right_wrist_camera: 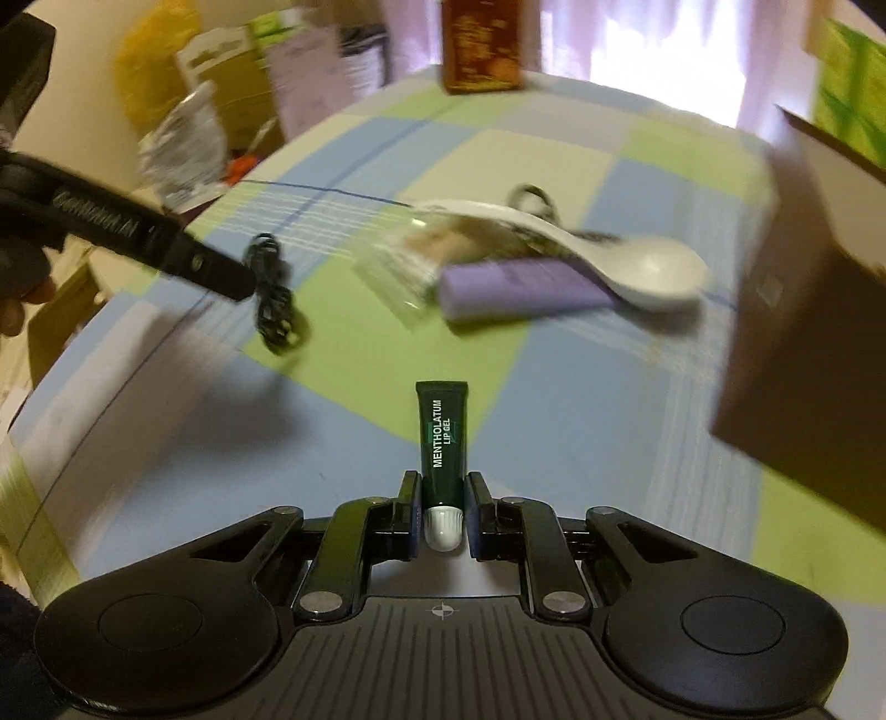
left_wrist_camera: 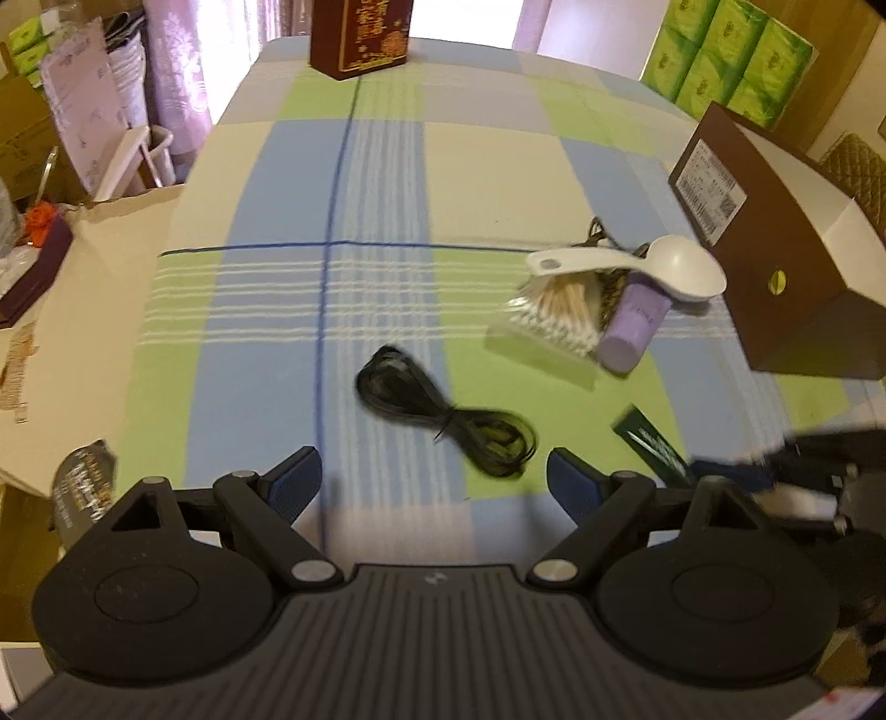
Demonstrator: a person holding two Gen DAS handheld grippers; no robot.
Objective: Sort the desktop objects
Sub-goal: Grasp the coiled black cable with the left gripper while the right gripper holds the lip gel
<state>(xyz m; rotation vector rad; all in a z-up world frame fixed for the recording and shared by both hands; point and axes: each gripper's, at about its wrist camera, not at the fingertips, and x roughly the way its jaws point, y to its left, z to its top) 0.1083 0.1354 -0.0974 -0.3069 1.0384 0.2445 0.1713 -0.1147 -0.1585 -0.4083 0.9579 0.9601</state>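
While carried: right tongs pinch the lip gel tube near its cap
Handling: light, soft, squashable
Left tongs: wide, empty, near the coiled cable

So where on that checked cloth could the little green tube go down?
Bare cloth lies left of the black cable bundle, and beyond it toward the red box. It is crowded on the right: spoon, cotton swabs and purple tube pile beside the brown box.
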